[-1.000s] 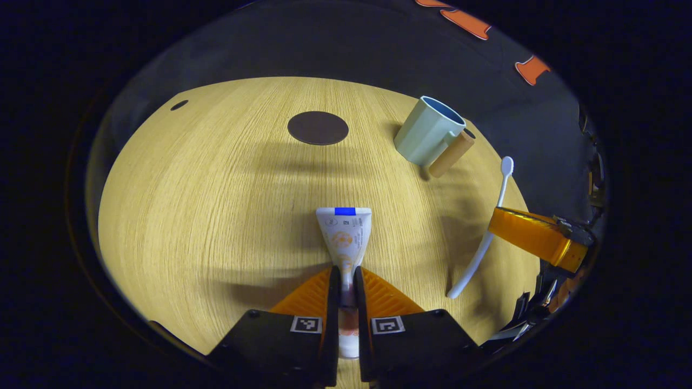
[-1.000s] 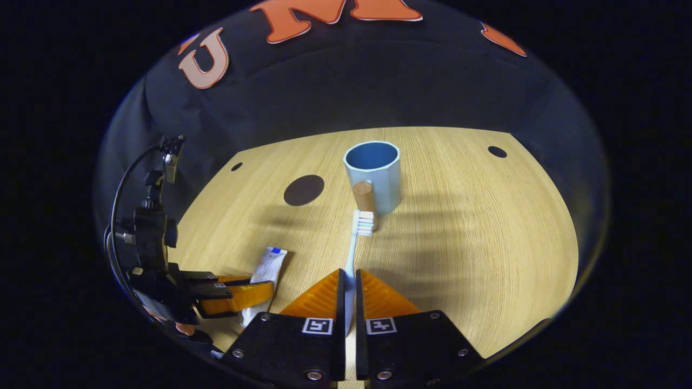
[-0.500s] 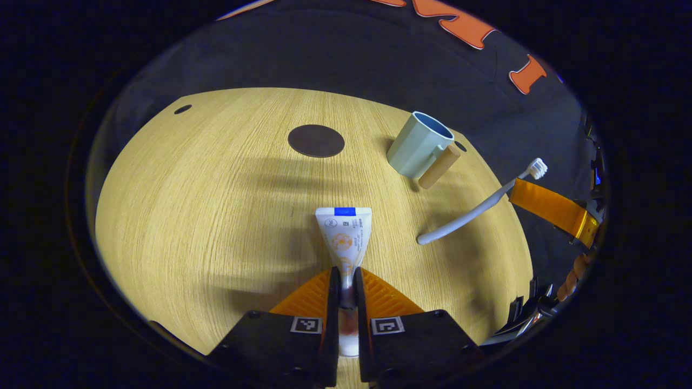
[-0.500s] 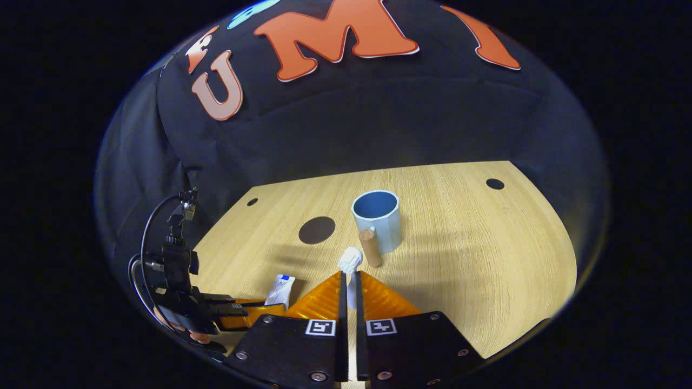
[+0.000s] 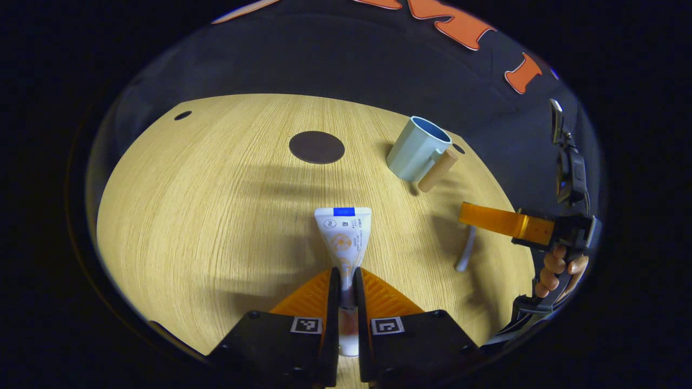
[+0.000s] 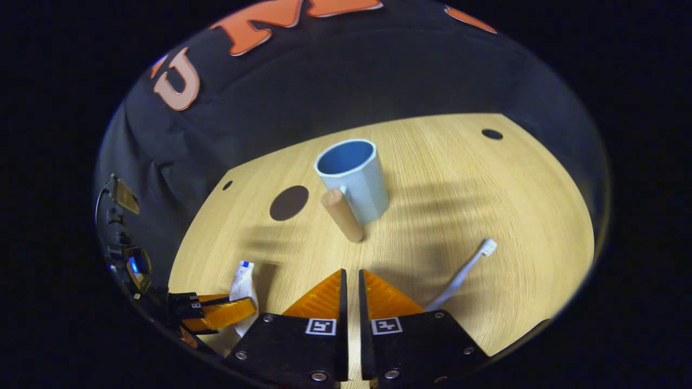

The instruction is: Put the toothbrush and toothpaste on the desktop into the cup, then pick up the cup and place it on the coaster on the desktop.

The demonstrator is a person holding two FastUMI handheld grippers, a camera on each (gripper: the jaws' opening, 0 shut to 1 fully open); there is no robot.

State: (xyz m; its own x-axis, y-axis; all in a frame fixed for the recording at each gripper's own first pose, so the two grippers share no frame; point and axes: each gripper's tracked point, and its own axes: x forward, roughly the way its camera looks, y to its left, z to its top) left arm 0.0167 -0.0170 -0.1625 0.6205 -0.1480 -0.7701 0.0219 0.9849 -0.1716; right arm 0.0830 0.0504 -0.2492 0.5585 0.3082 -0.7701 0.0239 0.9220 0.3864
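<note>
A pale wood-grain surface (image 5: 205, 216) stands before a black cloth wall (image 6: 335, 86). It carries one light blue cup (image 6: 354, 178) with a wooden handle, one dark round coaster (image 5: 317, 147), one toothpaste tube (image 5: 344, 235) and one white toothbrush (image 6: 465, 270).

The left tongs (image 5: 346, 283) are closed tight on the toothpaste, which points straight ahead of them. The coaster lies farther ahead, the cup ahead to their right.

The right tongs (image 6: 351, 286) are nearly closed, with a thin gap between the fingers and nothing held. The toothbrush lies on the surface just to their right, its bristle end pointing away. The cup stands upright ahead of them, and the coaster lies ahead to their left.
</note>
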